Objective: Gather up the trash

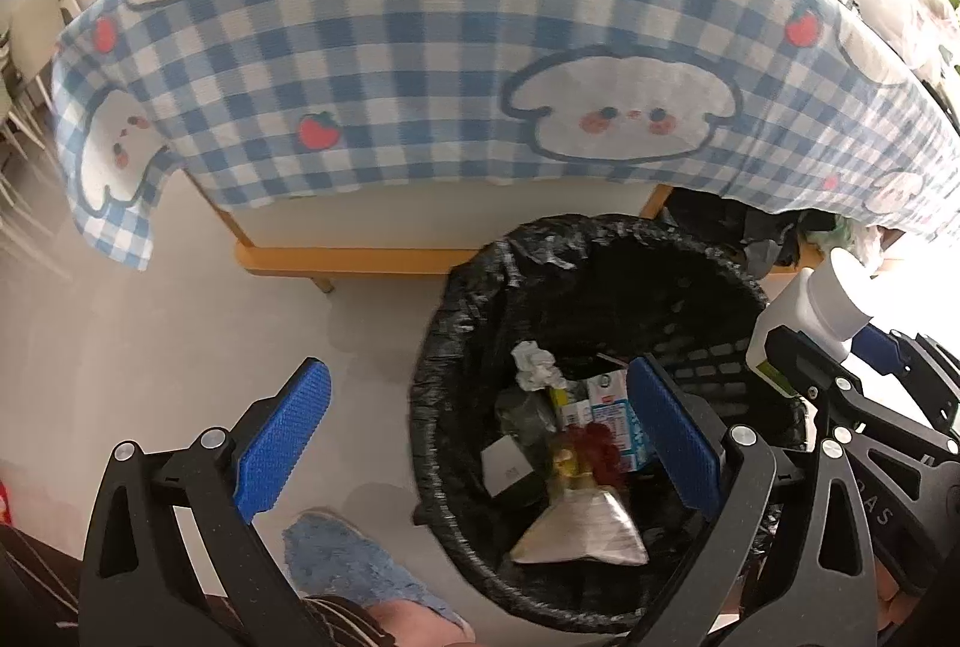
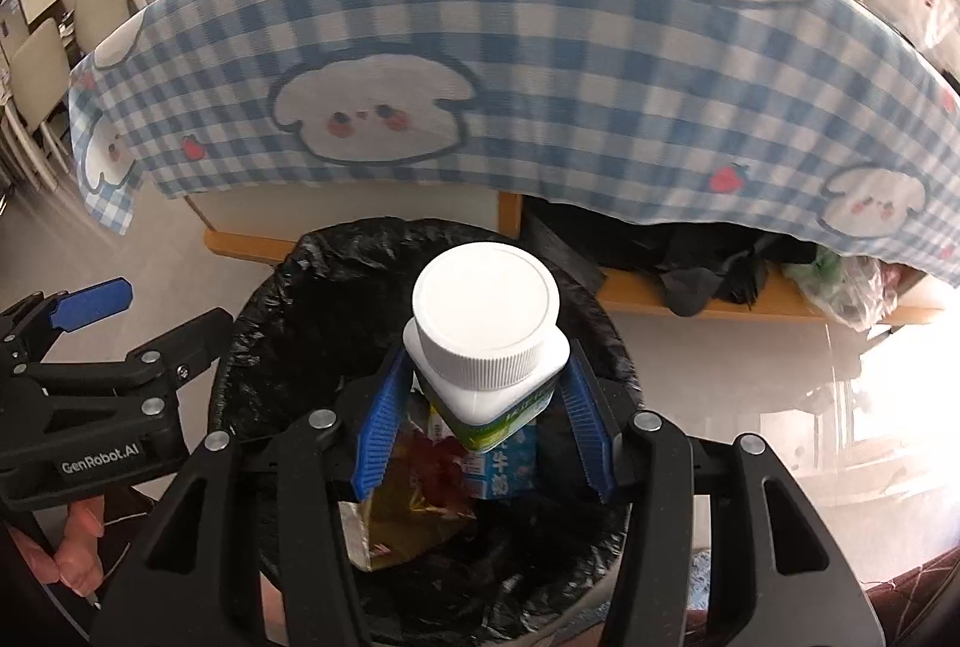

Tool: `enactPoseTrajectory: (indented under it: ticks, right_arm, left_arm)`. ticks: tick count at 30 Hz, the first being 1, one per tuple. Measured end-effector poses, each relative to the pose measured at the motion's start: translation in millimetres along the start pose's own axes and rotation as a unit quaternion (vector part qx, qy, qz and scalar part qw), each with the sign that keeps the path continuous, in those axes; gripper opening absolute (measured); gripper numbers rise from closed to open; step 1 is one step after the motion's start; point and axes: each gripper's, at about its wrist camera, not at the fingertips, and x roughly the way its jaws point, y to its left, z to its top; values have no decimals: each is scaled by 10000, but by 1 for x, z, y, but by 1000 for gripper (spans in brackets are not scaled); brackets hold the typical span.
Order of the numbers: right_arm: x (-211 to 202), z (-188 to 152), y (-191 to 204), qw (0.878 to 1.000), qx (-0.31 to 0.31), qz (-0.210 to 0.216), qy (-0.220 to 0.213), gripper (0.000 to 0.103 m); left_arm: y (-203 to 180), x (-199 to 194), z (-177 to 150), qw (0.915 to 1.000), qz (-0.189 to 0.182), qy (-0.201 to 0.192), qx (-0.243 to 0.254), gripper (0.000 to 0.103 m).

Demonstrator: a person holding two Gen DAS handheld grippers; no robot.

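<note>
A black-lined trash bin (image 1: pixel 480 287) (image 2: pixel 270 323) stands on the floor by the table, holding a crumpled tissue (image 1: pixel 537 365), a blue milk carton (image 1: pixel 618 419) (image 2: pixel 510 467), a red wrapper and a foil pouch (image 1: pixel 588 527). My left gripper (image 1: pixel 480 443) hangs open at the bin's left rim, nothing between its blue pads. My right gripper (image 2: pixel 480 425) (image 1: pixel 822 347) is shut on a white plastic bottle (image 2: pixel 486 335) (image 1: pixel 810 311) with a ribbed cap and green label, held above the bin's opening.
A blue checked tablecloth (image 1: pixel 420 47) (image 2: pixel 600 65) with cartoon dogs drapes over the table behind the bin. A wooden shelf (image 2: pixel 750 305) under it holds dark clothes and bags. A blue slipper (image 1: pixel 348 563) is at the bottom. Chairs (image 2: pixel 42 65) stand far left.
</note>
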Motion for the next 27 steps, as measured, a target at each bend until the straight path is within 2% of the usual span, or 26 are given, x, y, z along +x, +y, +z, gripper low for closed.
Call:
enactPoseTrajectory:
  ticks: [10, 12, 16, 19, 23, 27]
  right_arm:
    - [6, 5, 20, 9998, -192, 76, -63, 50]
    - [5, 5, 21, 9997, -213, 59, -60, 57]
    - [1, 5, 19, 9997, -229, -22, -106, 64]
    - [-6, 7, 12, 9998, -110, -101, -153, 73]
    - [-25, 13, 0, 9993, 105, -307, -180, 82]
    - [-49, 21, -9, 9987, 306, -331, -253, 91]
  left_arm:
    - [19, -2, 0, 9997, -47, -14, -248, 97]
    - [20, -1, 1, 9996, -77, 31, -284, 97]
    - [22, -2, 3, 9994, -30, 30, -346, 97]
    - [25, -7, 5, 9992, -55, 5, -406, 97]
    - [23, -21, 11, 9991, -17, -147, -409, 97]
    - [19, -41, 18, 9991, 37, -312, -299, 97]
